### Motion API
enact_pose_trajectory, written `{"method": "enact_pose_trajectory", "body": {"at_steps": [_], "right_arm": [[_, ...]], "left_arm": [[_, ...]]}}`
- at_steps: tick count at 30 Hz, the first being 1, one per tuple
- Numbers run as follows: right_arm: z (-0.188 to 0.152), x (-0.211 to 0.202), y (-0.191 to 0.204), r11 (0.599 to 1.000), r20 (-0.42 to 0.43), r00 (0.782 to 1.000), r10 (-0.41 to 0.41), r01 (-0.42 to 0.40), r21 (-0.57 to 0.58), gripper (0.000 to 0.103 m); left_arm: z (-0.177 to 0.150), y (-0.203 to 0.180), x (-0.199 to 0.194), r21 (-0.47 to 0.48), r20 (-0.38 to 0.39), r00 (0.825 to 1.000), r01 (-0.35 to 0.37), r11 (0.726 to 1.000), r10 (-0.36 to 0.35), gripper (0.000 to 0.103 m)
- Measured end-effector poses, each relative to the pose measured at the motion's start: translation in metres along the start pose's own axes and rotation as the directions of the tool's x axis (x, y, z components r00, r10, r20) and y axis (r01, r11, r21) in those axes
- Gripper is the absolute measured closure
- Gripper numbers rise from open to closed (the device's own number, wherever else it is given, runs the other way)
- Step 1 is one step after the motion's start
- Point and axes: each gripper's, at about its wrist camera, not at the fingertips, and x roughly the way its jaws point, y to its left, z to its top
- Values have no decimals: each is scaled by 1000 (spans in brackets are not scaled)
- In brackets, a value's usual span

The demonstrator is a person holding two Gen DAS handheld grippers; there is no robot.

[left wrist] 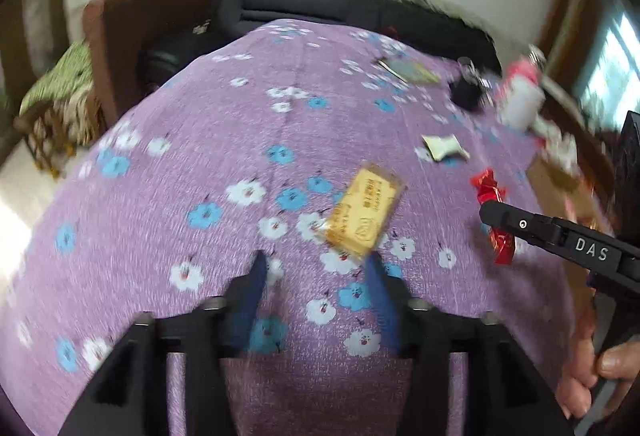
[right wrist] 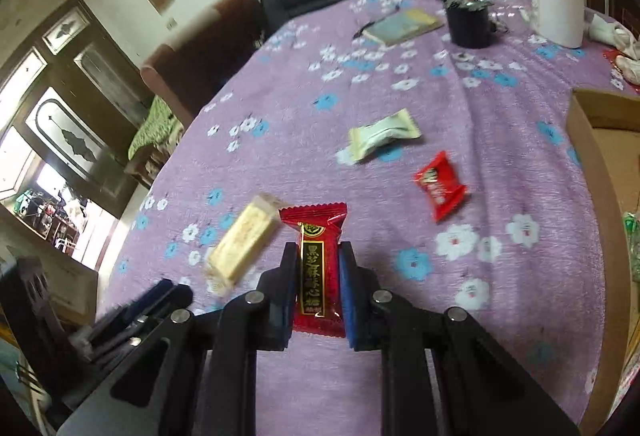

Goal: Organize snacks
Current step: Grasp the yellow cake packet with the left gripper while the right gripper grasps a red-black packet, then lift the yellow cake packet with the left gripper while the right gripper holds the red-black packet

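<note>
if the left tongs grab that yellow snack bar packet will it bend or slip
The yellow snack bar packet looks like a firm block in clear film, so it probably holds its shape. The glossy wrap may slip between the pads. Its loose crimped ends would likely crumple. It lies flat on the purple flowered cloth, so rolling seems unlikely.

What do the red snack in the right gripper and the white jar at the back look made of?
Red snack: glossy plastic or foil film, judging by crimped serrated ends and shiny gold print. White jar: probably matte opaque plastic, smooth walls; ceramic can't be ruled out.
</note>
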Motion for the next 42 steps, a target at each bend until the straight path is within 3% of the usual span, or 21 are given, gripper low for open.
{"method": "enact_pose_trajectory", "body": {"at_steps": [3, 5, 9, 11, 13, 15, 19, 22, 28, 36, 42], "right_arm": [[3, 3, -10, 999, -20, 999, 40, -40, 17, 85], [8, -6, -11, 999, 16, 999, 41, -41, 7, 84], [12, -15, -19, 997, 54, 996, 65, -67, 38, 84], [13, -15, -21, 997, 53, 997, 63, -65, 46, 84], [13, -15, -22, 997, 55, 997, 56, -58, 46, 84], [14, -15, -22, 996, 56, 996, 65, -68, 50, 84], [11, -15, -19, 997, 53, 997, 63, -66, 39, 84], [11, -13, -17, 998, 48, 997, 60, -62, 26, 84], [7, -7, -7, 999, 37, 998, 42, -42, -11, 84], [2, -6, 13, 994, 65, 997, 30, -22, -111, 84], [-3, -5, 25, 986, 69, 997, 46, -34, -161, 84]], "left_arm": [[16, -14, 7, 109, -26, 999, -25, 994, 28, 31], [28, -21, 16, 162, -52, 998, -29, 986, 38, 31], [41, -28, 45, 211, -138, 990, -10, 977, 40, 31], [42, -33, 54, 240, -140, 988, -35, 970, 71, 31], [39, -39, 59, 259, -130, 988, -52, 965, 88, 40], [38, -42, 59, 235, -126, 990, -33, 971, 64, 59], [29, -50, 53, 193, -91, 991, -75, 978, 94, 66], [17, -51, 43, 142, -80, 992, -88, 986, 100, 67], [-7, -57, 23, 63, 29, 990, -141, 988, 139, 67], [-3, -35, 10, -28, 107, 974, -199, 980, 201, 67], [-1, -30, 6, -34, 130, 969, -209, 977, 212, 67]]}}
